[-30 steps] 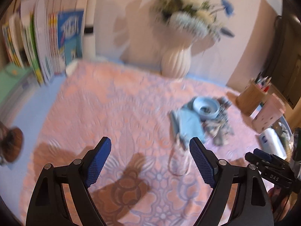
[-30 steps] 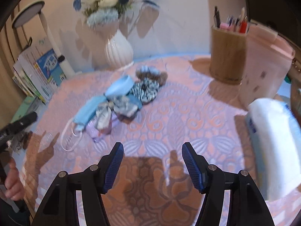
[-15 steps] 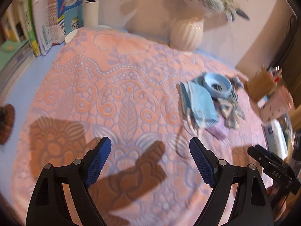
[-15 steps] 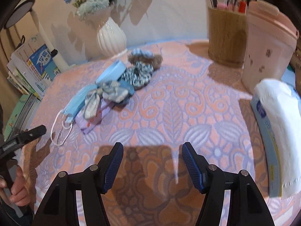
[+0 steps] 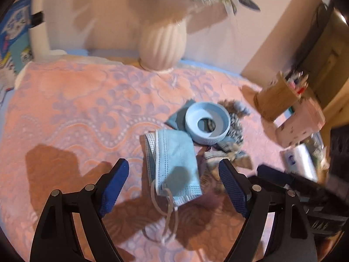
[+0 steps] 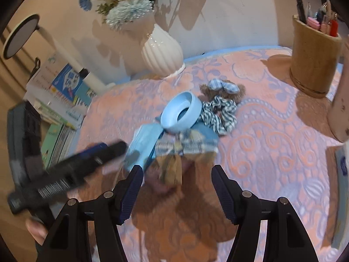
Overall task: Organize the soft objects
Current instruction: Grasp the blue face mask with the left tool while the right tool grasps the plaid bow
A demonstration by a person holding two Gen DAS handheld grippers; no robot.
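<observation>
Face mask (image 5: 174, 159) of pleated blue paper lies lengthwise toward the left gripper (image 5: 174, 185), ear loops nearest, on the embossed pink cloth (image 5: 76, 109). Both the left and the right gripper (image 6: 176, 187) stand apart, empty. Blur smears the checked fabric pieces (image 6: 187, 144) beneath a blue ring (image 6: 181, 115); a gingham scrunchie (image 6: 220, 115) lies beside it.

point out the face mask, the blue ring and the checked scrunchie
face mask (image 5: 174, 152), left wrist view, middle of its pleated panel
blue ring (image 5: 207, 123), left wrist view, inner rim
checked scrunchie (image 6: 220, 114), right wrist view, gathered fabric
</observation>
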